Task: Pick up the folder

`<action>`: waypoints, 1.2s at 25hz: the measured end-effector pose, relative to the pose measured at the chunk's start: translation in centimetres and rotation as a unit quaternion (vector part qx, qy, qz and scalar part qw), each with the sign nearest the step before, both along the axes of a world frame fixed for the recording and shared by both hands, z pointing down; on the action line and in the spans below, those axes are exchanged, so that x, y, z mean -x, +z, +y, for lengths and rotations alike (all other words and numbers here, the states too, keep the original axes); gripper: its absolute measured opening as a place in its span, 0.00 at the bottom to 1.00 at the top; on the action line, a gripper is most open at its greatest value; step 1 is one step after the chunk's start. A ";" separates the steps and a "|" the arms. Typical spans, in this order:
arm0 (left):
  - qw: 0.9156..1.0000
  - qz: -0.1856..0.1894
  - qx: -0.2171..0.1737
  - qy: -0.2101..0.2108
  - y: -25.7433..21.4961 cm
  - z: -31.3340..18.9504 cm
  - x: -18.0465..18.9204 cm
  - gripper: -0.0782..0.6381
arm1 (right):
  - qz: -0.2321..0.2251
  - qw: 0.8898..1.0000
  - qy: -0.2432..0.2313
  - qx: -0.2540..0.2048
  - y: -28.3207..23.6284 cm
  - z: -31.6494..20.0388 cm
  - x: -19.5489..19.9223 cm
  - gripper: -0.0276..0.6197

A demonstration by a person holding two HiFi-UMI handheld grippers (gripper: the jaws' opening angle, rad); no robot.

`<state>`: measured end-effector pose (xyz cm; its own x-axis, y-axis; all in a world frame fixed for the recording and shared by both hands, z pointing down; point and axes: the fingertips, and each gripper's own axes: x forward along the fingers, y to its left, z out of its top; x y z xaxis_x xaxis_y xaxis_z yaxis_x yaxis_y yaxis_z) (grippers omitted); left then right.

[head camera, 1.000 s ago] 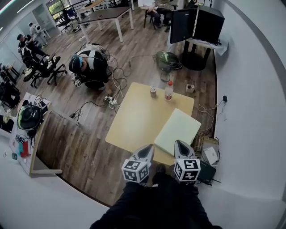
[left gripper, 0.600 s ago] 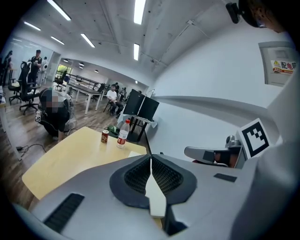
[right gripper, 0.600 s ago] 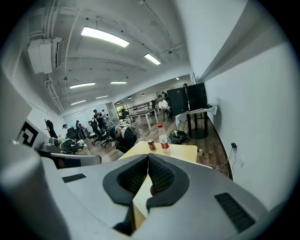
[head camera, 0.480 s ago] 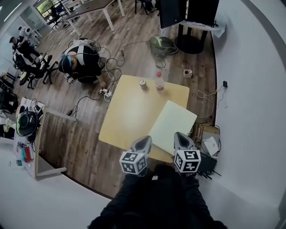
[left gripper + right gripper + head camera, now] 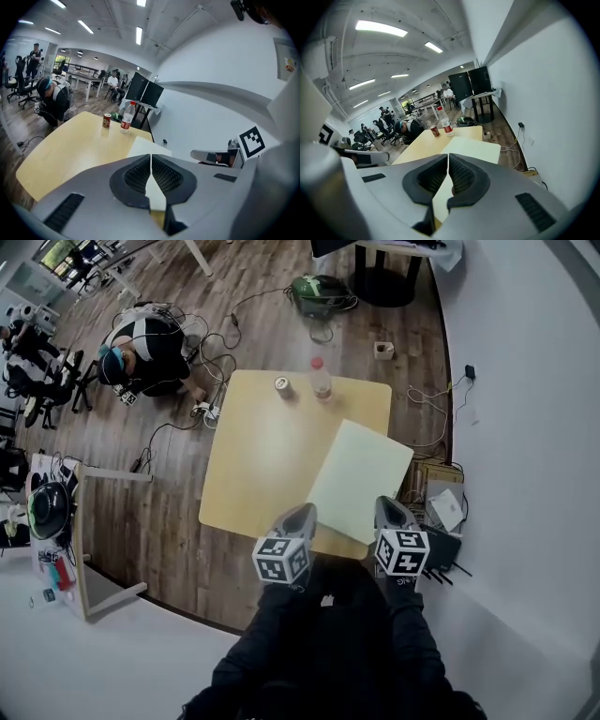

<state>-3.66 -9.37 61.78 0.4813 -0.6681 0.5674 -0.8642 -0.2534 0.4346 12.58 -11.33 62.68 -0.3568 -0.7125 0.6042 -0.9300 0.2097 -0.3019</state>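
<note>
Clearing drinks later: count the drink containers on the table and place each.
2. A can and a bottle stand side by side near the table's far edge, the can on the left. No others appear hidden.

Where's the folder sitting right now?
In the head view, the folder lies flat on the right half of the table, on the person's side of the bottle and can that stand at the far edge.

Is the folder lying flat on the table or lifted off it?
Lying flat: the folder rests on the table, one corner jutting past its right edge, with no edge raised.
</note>
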 end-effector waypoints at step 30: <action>0.997 -0.017 0.057 0.046 11.6 -2.9 -5.9 0.16 | -0.229 0.961 0.098 0.118 19.1 -2.7 -7.5 0.64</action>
